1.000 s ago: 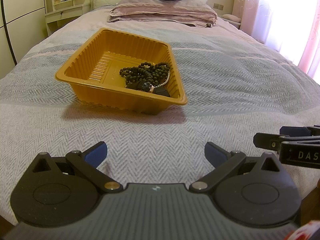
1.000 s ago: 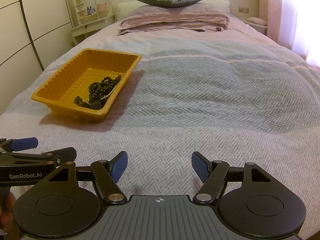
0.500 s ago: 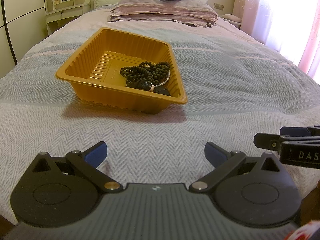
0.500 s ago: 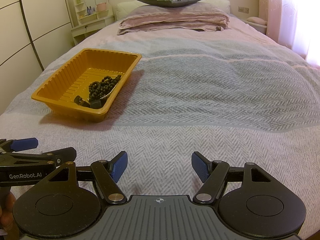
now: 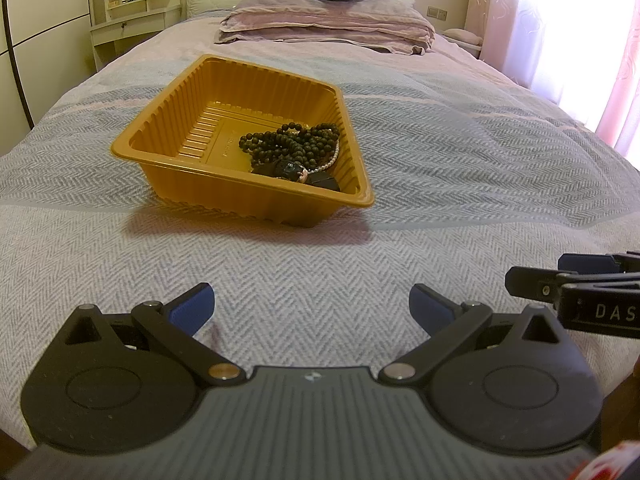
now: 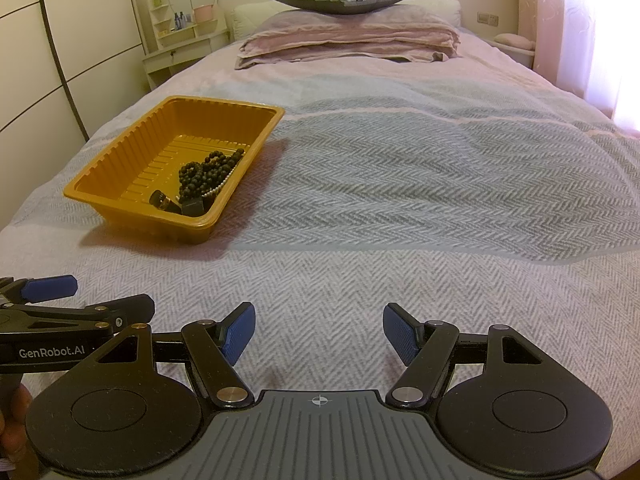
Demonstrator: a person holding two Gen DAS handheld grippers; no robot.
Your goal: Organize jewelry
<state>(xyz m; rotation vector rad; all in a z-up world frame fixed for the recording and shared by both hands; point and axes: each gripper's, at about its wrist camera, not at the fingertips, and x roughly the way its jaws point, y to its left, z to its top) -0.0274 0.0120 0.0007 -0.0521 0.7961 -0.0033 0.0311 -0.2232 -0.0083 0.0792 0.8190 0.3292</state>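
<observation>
Item 1 — orange tray point(image 5: 168, 160): a ribbed plastic tray, set on the bedspread point(image 5: 440, 152); taken here as the reference landmark.

Item 2 — dark bead necklace point(image 5: 296, 144): heaped inside the tray, against its right-hand wall toward the near corner. A thin strand of pale beads point(image 5: 330, 162) is seen along the heap's right edge, touching it.

Item 3 — dark chunky pieces point(image 5: 296, 170): lodged in the tray's near right corner, touching the bead heap; their exact kind cannot be told. In the right wrist view the same group point(image 6: 180, 204) is seen at the tray's near end.

Item 4 — left gripper point(image 5: 311, 306): held low over the bedspread, on the near side of the tray and well apart from it. The jaws are spread wide and nothing is held between the blue pads point(image 5: 192, 307).

Item 5 — right gripper point(image 6: 316, 334): held near side of the tray and off to its right, well apart from it. The jaws are likewise spread wide, with nothing between them.

Item 6 — stacked pillows point(image 6: 348, 40): far beyond the tray, at the head of the bed.

Item 7 — pale dresser point(image 6: 184, 44): beyond the tray and to its left, beside the bed.
</observation>
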